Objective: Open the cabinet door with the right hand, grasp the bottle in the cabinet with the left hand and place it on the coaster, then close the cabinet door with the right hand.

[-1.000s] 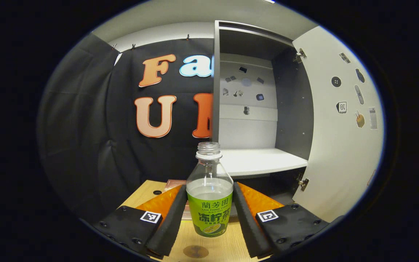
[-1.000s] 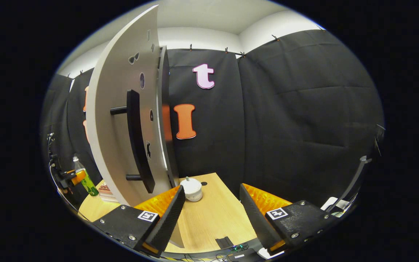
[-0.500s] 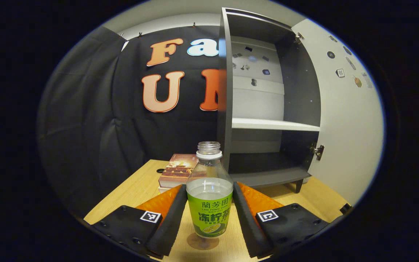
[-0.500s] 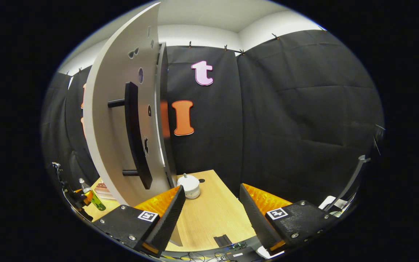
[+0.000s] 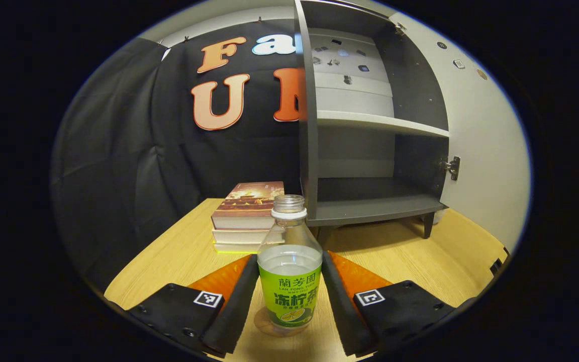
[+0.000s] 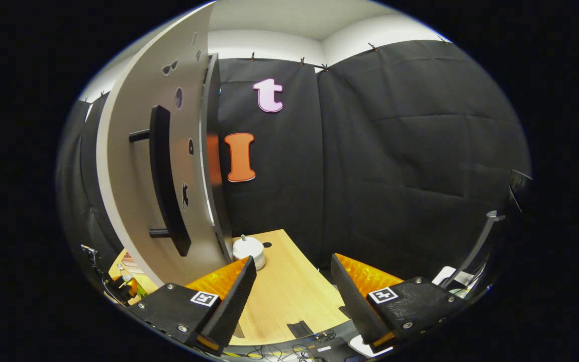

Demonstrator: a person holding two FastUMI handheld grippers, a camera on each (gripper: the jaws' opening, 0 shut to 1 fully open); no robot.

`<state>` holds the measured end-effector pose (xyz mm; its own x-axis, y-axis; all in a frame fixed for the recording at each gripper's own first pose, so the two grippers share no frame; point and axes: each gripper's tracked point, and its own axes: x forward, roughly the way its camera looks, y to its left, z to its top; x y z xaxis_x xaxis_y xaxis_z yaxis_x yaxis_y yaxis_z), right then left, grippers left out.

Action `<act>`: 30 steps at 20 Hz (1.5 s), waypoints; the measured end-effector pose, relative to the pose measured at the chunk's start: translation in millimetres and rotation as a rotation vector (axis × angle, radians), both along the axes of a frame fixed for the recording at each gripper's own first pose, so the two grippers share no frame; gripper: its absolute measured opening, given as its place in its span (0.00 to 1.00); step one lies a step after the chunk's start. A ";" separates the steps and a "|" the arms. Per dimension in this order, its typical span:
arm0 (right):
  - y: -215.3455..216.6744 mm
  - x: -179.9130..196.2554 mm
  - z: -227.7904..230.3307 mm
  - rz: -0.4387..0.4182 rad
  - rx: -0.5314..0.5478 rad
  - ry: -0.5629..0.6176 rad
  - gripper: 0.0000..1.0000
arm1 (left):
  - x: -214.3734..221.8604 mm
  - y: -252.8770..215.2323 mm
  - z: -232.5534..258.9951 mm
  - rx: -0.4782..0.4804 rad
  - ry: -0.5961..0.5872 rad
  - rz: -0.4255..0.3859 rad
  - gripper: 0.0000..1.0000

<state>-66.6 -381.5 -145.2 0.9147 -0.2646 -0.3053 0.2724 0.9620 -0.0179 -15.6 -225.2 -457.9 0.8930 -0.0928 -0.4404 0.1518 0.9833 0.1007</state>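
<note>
While the left claw (image 5: 289, 296) grips the bottle (image 5: 289, 274) between both fingers, the bottle stands upright with its base just at the coaster (image 5: 269, 324), a round brownish disc on the table (image 5: 395, 261) directly beneath the claw's tips. Whether the base is fully seated or a shade above the disc, I cannot tell. The step in hand looks like the set-down: lower straight, keep the bottle vertical since it has no cap and holds liquid, and centre the base on the disc before letting go. Spread the fingers evenly so neither side drags the bottle, then draw back along the claw's own line.

Ahead and to the right of the left claw stands the cabinet (image 5: 370, 125), its shelves bare; a stack of books (image 5: 244, 216) lies ahead and slightly left.

The right claw (image 6: 292, 296) is spread wide and holds nothing. The cabinet door (image 6: 138, 166) stands open ahead to its left, with the handle (image 6: 166, 176) well apart from its tips, ready for the closing push.
</note>
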 end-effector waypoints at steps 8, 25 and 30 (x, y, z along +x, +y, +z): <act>0.9 11.6 -20.0 -0.013 0.036 0.025 0.93 | -1.2 -3.1 -7.6 0.006 -0.005 0.004 0.81; -4.2 23.0 -34.8 -0.002 0.077 0.039 0.99 | -10.9 4.0 -6.9 0.035 0.001 0.036 0.85; -3.1 26.1 -35.8 0.008 0.081 0.039 0.99 | -13.5 0.7 -3.9 0.028 0.004 0.031 0.93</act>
<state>-40.5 -384.6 -181.0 0.9035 -0.2309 -0.3611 0.2657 0.9628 0.0492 -29.0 -224.6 -461.8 0.8936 -0.0528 -0.4457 0.1220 0.9842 0.1281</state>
